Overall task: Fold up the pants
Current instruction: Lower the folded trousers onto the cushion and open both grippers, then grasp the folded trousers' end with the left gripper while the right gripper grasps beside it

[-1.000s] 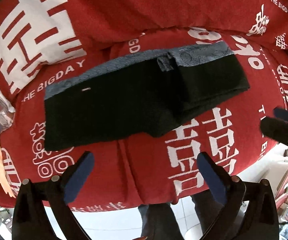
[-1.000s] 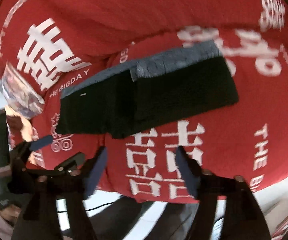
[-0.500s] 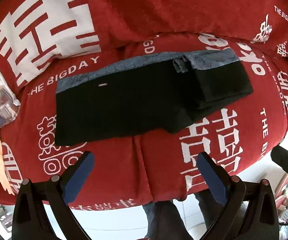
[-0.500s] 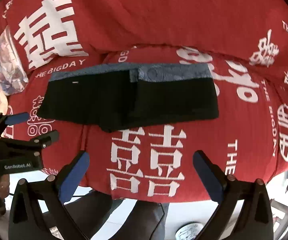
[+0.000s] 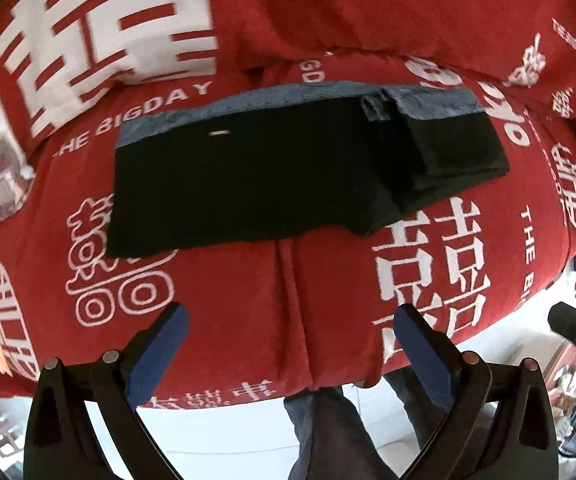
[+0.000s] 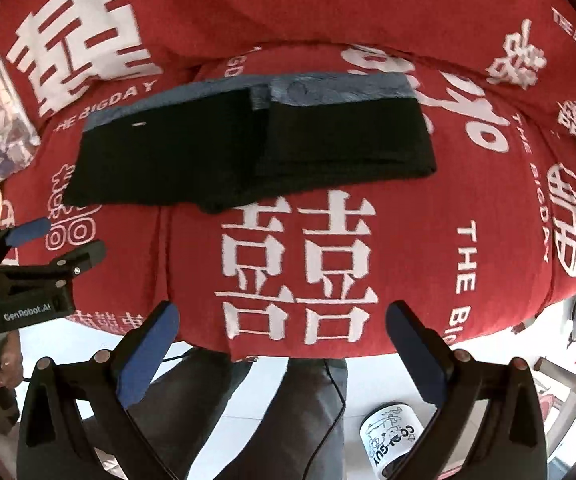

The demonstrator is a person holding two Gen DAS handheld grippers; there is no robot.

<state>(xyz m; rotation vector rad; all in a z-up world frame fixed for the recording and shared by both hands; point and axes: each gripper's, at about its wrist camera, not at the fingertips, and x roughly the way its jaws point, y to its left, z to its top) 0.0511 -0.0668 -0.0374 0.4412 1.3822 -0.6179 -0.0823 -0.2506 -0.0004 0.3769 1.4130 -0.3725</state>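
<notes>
Red sofa cover [image 5: 288, 280] | pants [image 5: 288, 176] near back edge, right end folded over | both tongs, left [image 5: 292, 328] and right [image 6: 283, 320], spread, empty | next we pinch the left end

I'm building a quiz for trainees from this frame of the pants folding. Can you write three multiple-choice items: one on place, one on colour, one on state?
1. Where do the pants lie?
A. on the red cover
B. on the floor
C. in a basket

2. What colour is the waistband?
A. white
B. grey-blue
C. yellow

3. How does the right gripper stand?
A. shut on the pants
B. shut on nothing
C. open, holding nothing

Key: 1 A, the red cover shows all round them; 2 B, a grey-blue strip along the far edge; 3 C, its fingers stand wide apart, short of the pants.
</notes>
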